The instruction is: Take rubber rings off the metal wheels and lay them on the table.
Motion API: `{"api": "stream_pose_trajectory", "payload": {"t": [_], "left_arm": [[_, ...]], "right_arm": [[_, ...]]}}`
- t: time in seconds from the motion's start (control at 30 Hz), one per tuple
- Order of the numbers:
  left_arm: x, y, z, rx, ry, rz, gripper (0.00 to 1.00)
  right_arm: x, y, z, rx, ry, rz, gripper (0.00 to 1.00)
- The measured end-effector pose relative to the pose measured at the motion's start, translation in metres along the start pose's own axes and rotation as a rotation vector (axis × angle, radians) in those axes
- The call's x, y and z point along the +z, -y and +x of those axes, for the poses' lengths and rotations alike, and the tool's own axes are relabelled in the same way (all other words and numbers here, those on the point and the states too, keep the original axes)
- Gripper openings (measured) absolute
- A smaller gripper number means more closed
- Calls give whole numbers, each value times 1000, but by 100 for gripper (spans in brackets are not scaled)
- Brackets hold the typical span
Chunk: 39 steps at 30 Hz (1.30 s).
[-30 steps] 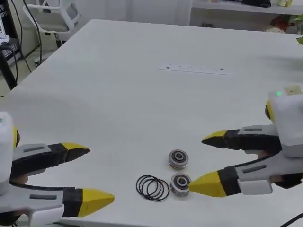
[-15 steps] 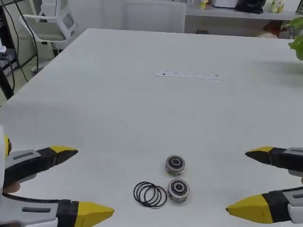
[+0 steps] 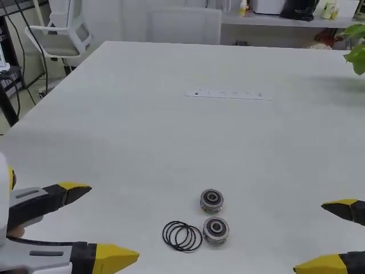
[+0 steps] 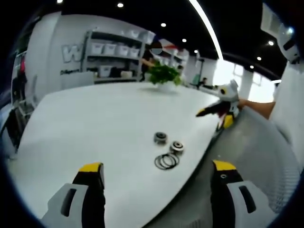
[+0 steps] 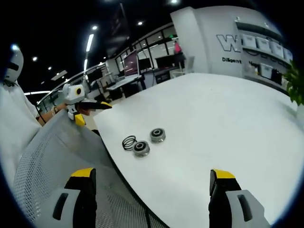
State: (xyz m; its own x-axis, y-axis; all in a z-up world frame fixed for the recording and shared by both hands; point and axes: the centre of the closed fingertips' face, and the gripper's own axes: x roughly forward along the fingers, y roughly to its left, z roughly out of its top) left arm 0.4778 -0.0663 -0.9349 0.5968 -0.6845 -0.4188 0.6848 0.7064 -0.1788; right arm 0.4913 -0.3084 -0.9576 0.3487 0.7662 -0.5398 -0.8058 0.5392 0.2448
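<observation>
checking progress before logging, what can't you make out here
Rubber rings: overlapping, exact count unclear, head view.
Metal wheels: too small, rims side-on, leftover rings untellable.
Right gripper: body cut off by head view's edge.
Far strip: markings blurred.

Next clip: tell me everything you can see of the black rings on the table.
The rings are thin black loops, rubber by their look, about four, overlapping in a loose flat pile on the white table. They lie near its front edge, just left of the nearer wheel, so close that I cannot tell whether they touch. The left gripper and right gripper are open, well clear of them.
</observation>
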Motion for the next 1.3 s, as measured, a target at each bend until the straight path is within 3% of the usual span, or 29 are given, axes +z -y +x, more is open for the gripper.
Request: {"api": "stream_pose_trajectory", "payload": {"t": [0.5, 0.8, 0.97, 1.3], "left_arm": [[-1, -4, -2, 22, 6, -18, 93], [-4, 3, 0, -4, -21, 5, 87], [-5, 2, 0, -13, -12, -23, 87], [-6, 7, 0, -41, -19, -18, 85]], "right_arm": [[-12, -7, 4, 0, -54, -1, 99], [-11, -6, 2, -9, -34, 58, 99], [-12, -2, 1, -39, -40, 58, 99], [-24, 0, 1, -70, -115, 31, 92]]}}
